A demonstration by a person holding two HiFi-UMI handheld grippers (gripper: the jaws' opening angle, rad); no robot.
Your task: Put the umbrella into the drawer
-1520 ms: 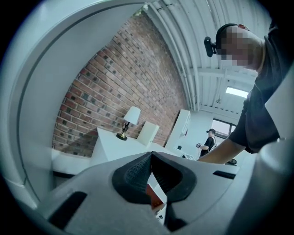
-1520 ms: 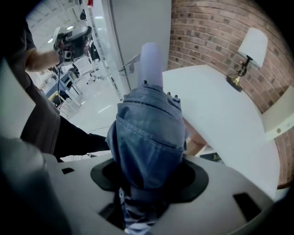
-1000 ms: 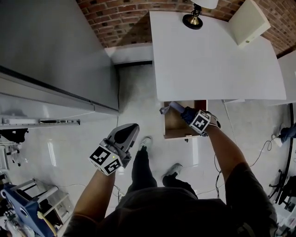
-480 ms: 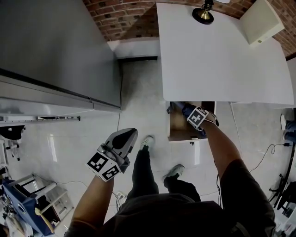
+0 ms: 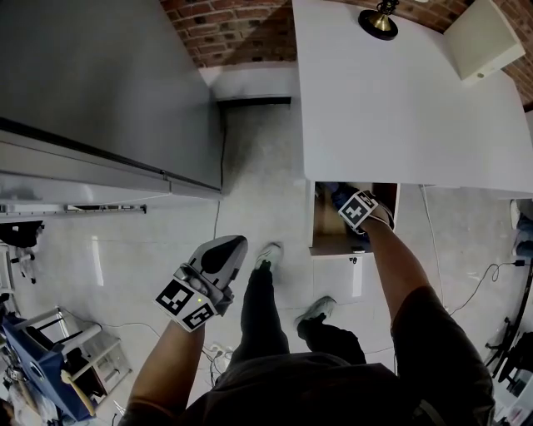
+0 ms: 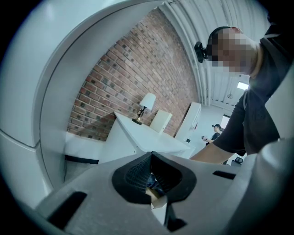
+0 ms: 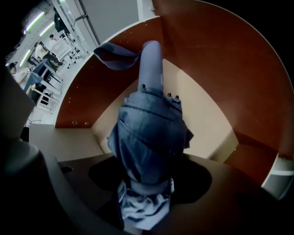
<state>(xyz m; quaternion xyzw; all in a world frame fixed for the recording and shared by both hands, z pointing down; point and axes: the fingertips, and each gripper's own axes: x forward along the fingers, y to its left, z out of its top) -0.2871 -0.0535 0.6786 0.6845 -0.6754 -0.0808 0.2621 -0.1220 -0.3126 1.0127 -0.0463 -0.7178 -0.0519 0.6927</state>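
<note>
Reaching down into the open drawer [image 5: 329,243] under the white desk [image 5: 400,100], the right gripper [image 5: 337,196] grasps the folded blue umbrella [image 7: 149,133], already low inside the drawer, between jaws that have just been easing apart, while the left gripper [image 5: 227,247] hangs clenched and empty above the floor [image 5: 258,191].

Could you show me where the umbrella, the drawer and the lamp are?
umbrella [image 7: 149,133]: right gripper view, on its folded blue cloth.
drawer [image 7: 206,117]: right gripper view, on its pale bottom panel.
lamp [image 5: 381,22]: head view, on its round base.
</note>
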